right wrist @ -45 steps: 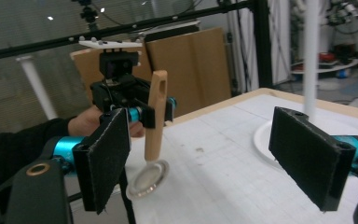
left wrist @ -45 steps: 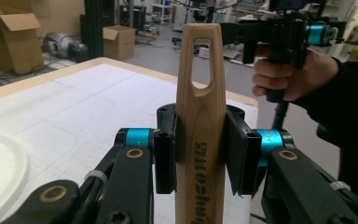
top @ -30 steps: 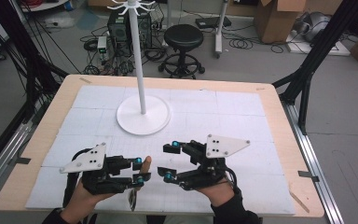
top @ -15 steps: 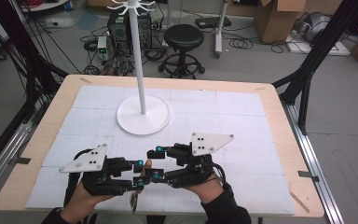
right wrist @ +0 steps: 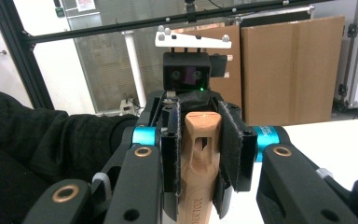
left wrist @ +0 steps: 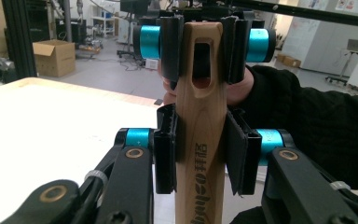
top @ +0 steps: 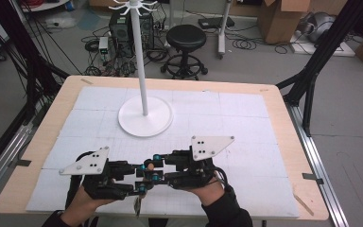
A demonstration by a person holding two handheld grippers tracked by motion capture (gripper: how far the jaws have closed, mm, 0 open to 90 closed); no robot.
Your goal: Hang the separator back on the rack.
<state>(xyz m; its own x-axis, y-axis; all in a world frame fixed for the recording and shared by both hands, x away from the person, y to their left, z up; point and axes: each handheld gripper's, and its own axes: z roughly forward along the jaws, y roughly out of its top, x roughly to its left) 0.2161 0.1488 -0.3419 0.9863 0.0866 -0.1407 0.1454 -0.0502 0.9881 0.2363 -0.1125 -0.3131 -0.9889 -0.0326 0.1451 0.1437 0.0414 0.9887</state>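
L claw (left wrist: 200, 149): mine, pinching wood handle (left wrist: 200, 140) mid-shaft.
R claw (right wrist: 200, 154): pinching same handle at slotted end.
Handle: held betw. both claws, above mat (top: 264, 123), near front edge.
Stand (top: 145, 116): far off, upright.

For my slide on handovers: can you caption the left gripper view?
Left gripper and right gripper both clamp a slotted wooden handle above the white table.

Stand: a tall white pole (top: 139, 61) on a round white base (top: 145, 117), far side of the table.
Table: wood edge (top: 283, 118), white sheet (top: 227, 118) on top.
Stool: black, round (top: 185, 35), on the floor behind.
Boxes: brown cardboard (top: 279, 19), back right.
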